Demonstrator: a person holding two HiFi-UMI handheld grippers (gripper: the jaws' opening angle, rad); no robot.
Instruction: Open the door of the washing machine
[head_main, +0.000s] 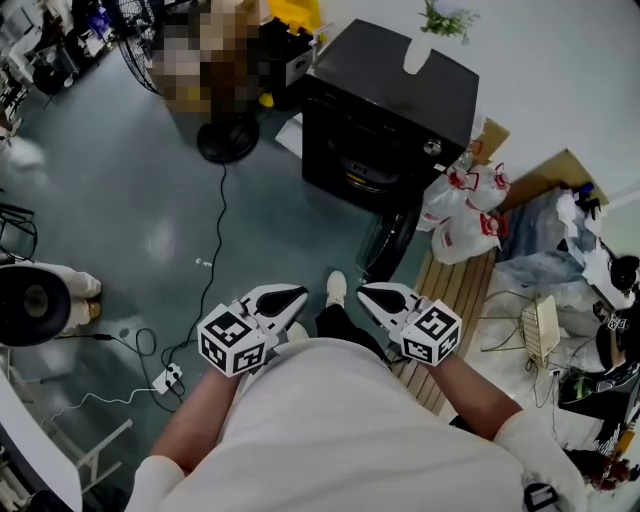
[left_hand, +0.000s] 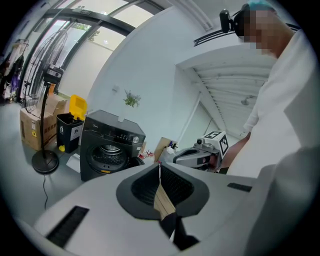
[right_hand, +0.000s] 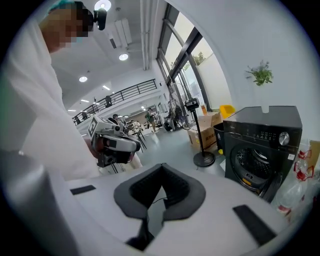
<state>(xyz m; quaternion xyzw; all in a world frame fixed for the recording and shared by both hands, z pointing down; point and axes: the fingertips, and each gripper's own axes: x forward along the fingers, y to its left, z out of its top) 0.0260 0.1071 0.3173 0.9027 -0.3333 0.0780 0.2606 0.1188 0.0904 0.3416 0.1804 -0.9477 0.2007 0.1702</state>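
Observation:
A black front-loading washing machine (head_main: 385, 110) stands on the floor ahead of me, also in the left gripper view (left_hand: 107, 145) and the right gripper view (right_hand: 262, 145). Its round door (head_main: 388, 240) hangs swung out at the drum's right, and the drum opening shows. Both grippers are held close to my body, well short of the machine. The left gripper (head_main: 300, 293) has its jaws together with nothing between them (left_hand: 159, 167). My right gripper (head_main: 365, 293) is likewise shut and empty (right_hand: 161, 167).
A fan stand with a round base (head_main: 228, 135) is left of the machine, with a cable trailing to a power strip (head_main: 168, 378). White-and-red plastic bags (head_main: 465, 210) and a wooden pallet (head_main: 455, 290) lie to the right. A yellow-lidded bin (left_hand: 75, 107) and cardboard box (left_hand: 32, 127) stand behind.

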